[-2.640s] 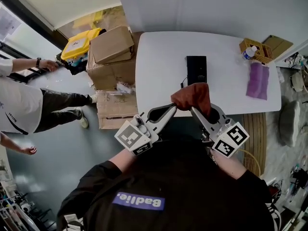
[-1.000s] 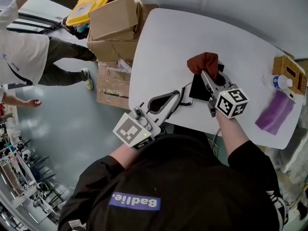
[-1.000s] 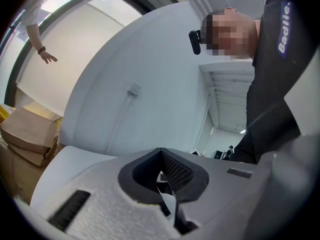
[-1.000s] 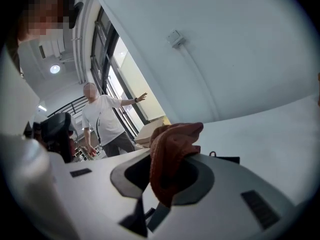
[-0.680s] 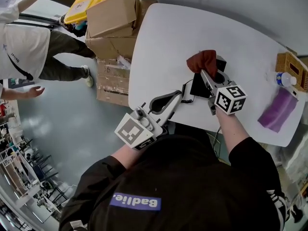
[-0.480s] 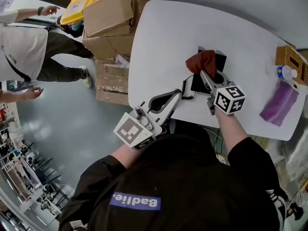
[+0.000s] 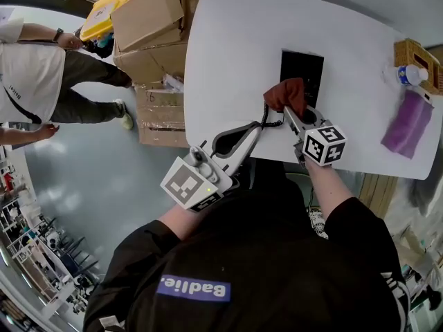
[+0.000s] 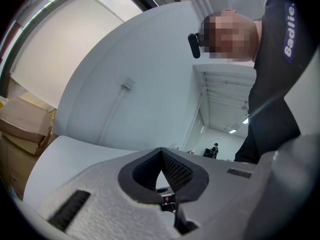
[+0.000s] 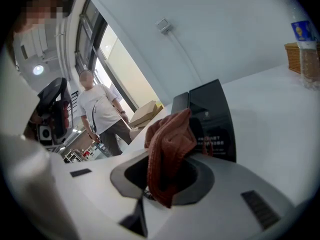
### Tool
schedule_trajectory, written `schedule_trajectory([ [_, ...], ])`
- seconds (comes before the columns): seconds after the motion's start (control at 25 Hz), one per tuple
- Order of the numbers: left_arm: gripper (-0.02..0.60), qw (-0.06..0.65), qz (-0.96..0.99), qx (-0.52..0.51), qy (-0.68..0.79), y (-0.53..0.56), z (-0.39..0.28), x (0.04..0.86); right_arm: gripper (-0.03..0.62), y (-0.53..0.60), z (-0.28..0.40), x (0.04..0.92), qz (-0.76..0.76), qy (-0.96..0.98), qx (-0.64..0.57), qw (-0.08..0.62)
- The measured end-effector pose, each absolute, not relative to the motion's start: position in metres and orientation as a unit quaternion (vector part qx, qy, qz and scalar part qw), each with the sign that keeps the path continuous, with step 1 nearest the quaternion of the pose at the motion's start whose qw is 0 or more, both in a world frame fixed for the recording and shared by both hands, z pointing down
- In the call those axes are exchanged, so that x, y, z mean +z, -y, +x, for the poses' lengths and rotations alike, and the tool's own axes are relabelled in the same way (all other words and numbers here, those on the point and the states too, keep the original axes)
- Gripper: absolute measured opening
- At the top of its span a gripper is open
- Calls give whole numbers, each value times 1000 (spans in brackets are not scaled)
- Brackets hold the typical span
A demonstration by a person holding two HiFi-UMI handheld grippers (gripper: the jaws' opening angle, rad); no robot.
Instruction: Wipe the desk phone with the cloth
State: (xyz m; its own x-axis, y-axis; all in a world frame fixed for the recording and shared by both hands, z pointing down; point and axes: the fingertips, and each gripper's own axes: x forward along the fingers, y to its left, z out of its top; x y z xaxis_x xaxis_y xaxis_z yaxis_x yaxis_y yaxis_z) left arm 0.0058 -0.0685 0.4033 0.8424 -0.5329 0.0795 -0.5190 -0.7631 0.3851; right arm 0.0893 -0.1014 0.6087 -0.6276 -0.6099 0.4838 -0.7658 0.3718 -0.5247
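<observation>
The black desk phone [image 7: 302, 71] lies flat on the white table [image 7: 228, 40], with its coiled cord [image 7: 267, 117] running off its near left corner. My right gripper [image 7: 286, 109] is shut on a rust-red cloth [image 7: 285, 93], which is bunched over the phone's near left end. In the right gripper view the cloth [image 9: 169, 134] hangs out of the jaws in front of the phone [image 9: 212, 119]. My left gripper [image 7: 257, 128] hovers at the table's near edge, left of the cord. It is shut with nothing in it [image 8: 161, 152].
Cardboard boxes [image 7: 149, 19] and a yellow bag [image 7: 111, 9] stand off the table's left end, with a person in a white shirt [image 7: 28, 68] beyond them. A purple cloth [image 7: 410, 122], a wicker basket [image 7: 415, 52] and a bottle [image 7: 403, 75] sit at the table's right.
My right gripper has drawn the cloth along the phone from its far part to its near left end. The left gripper has stayed shut at the table's edge.
</observation>
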Motion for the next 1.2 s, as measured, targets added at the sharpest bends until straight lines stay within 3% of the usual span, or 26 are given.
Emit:
schedule_trajectory([
  [0.44, 6, 193, 948, -6, 253, 43, 13, 385, 94, 57, 96, 600, 432, 804, 397, 96],
  [0.8, 6, 171, 950, -22, 259, 71, 40, 358, 94, 125, 137, 535, 436, 828, 343, 74],
  [1.2, 6, 182, 934, -26, 305, 105, 45, 359, 94, 199, 158, 526, 428, 840, 328, 66],
])
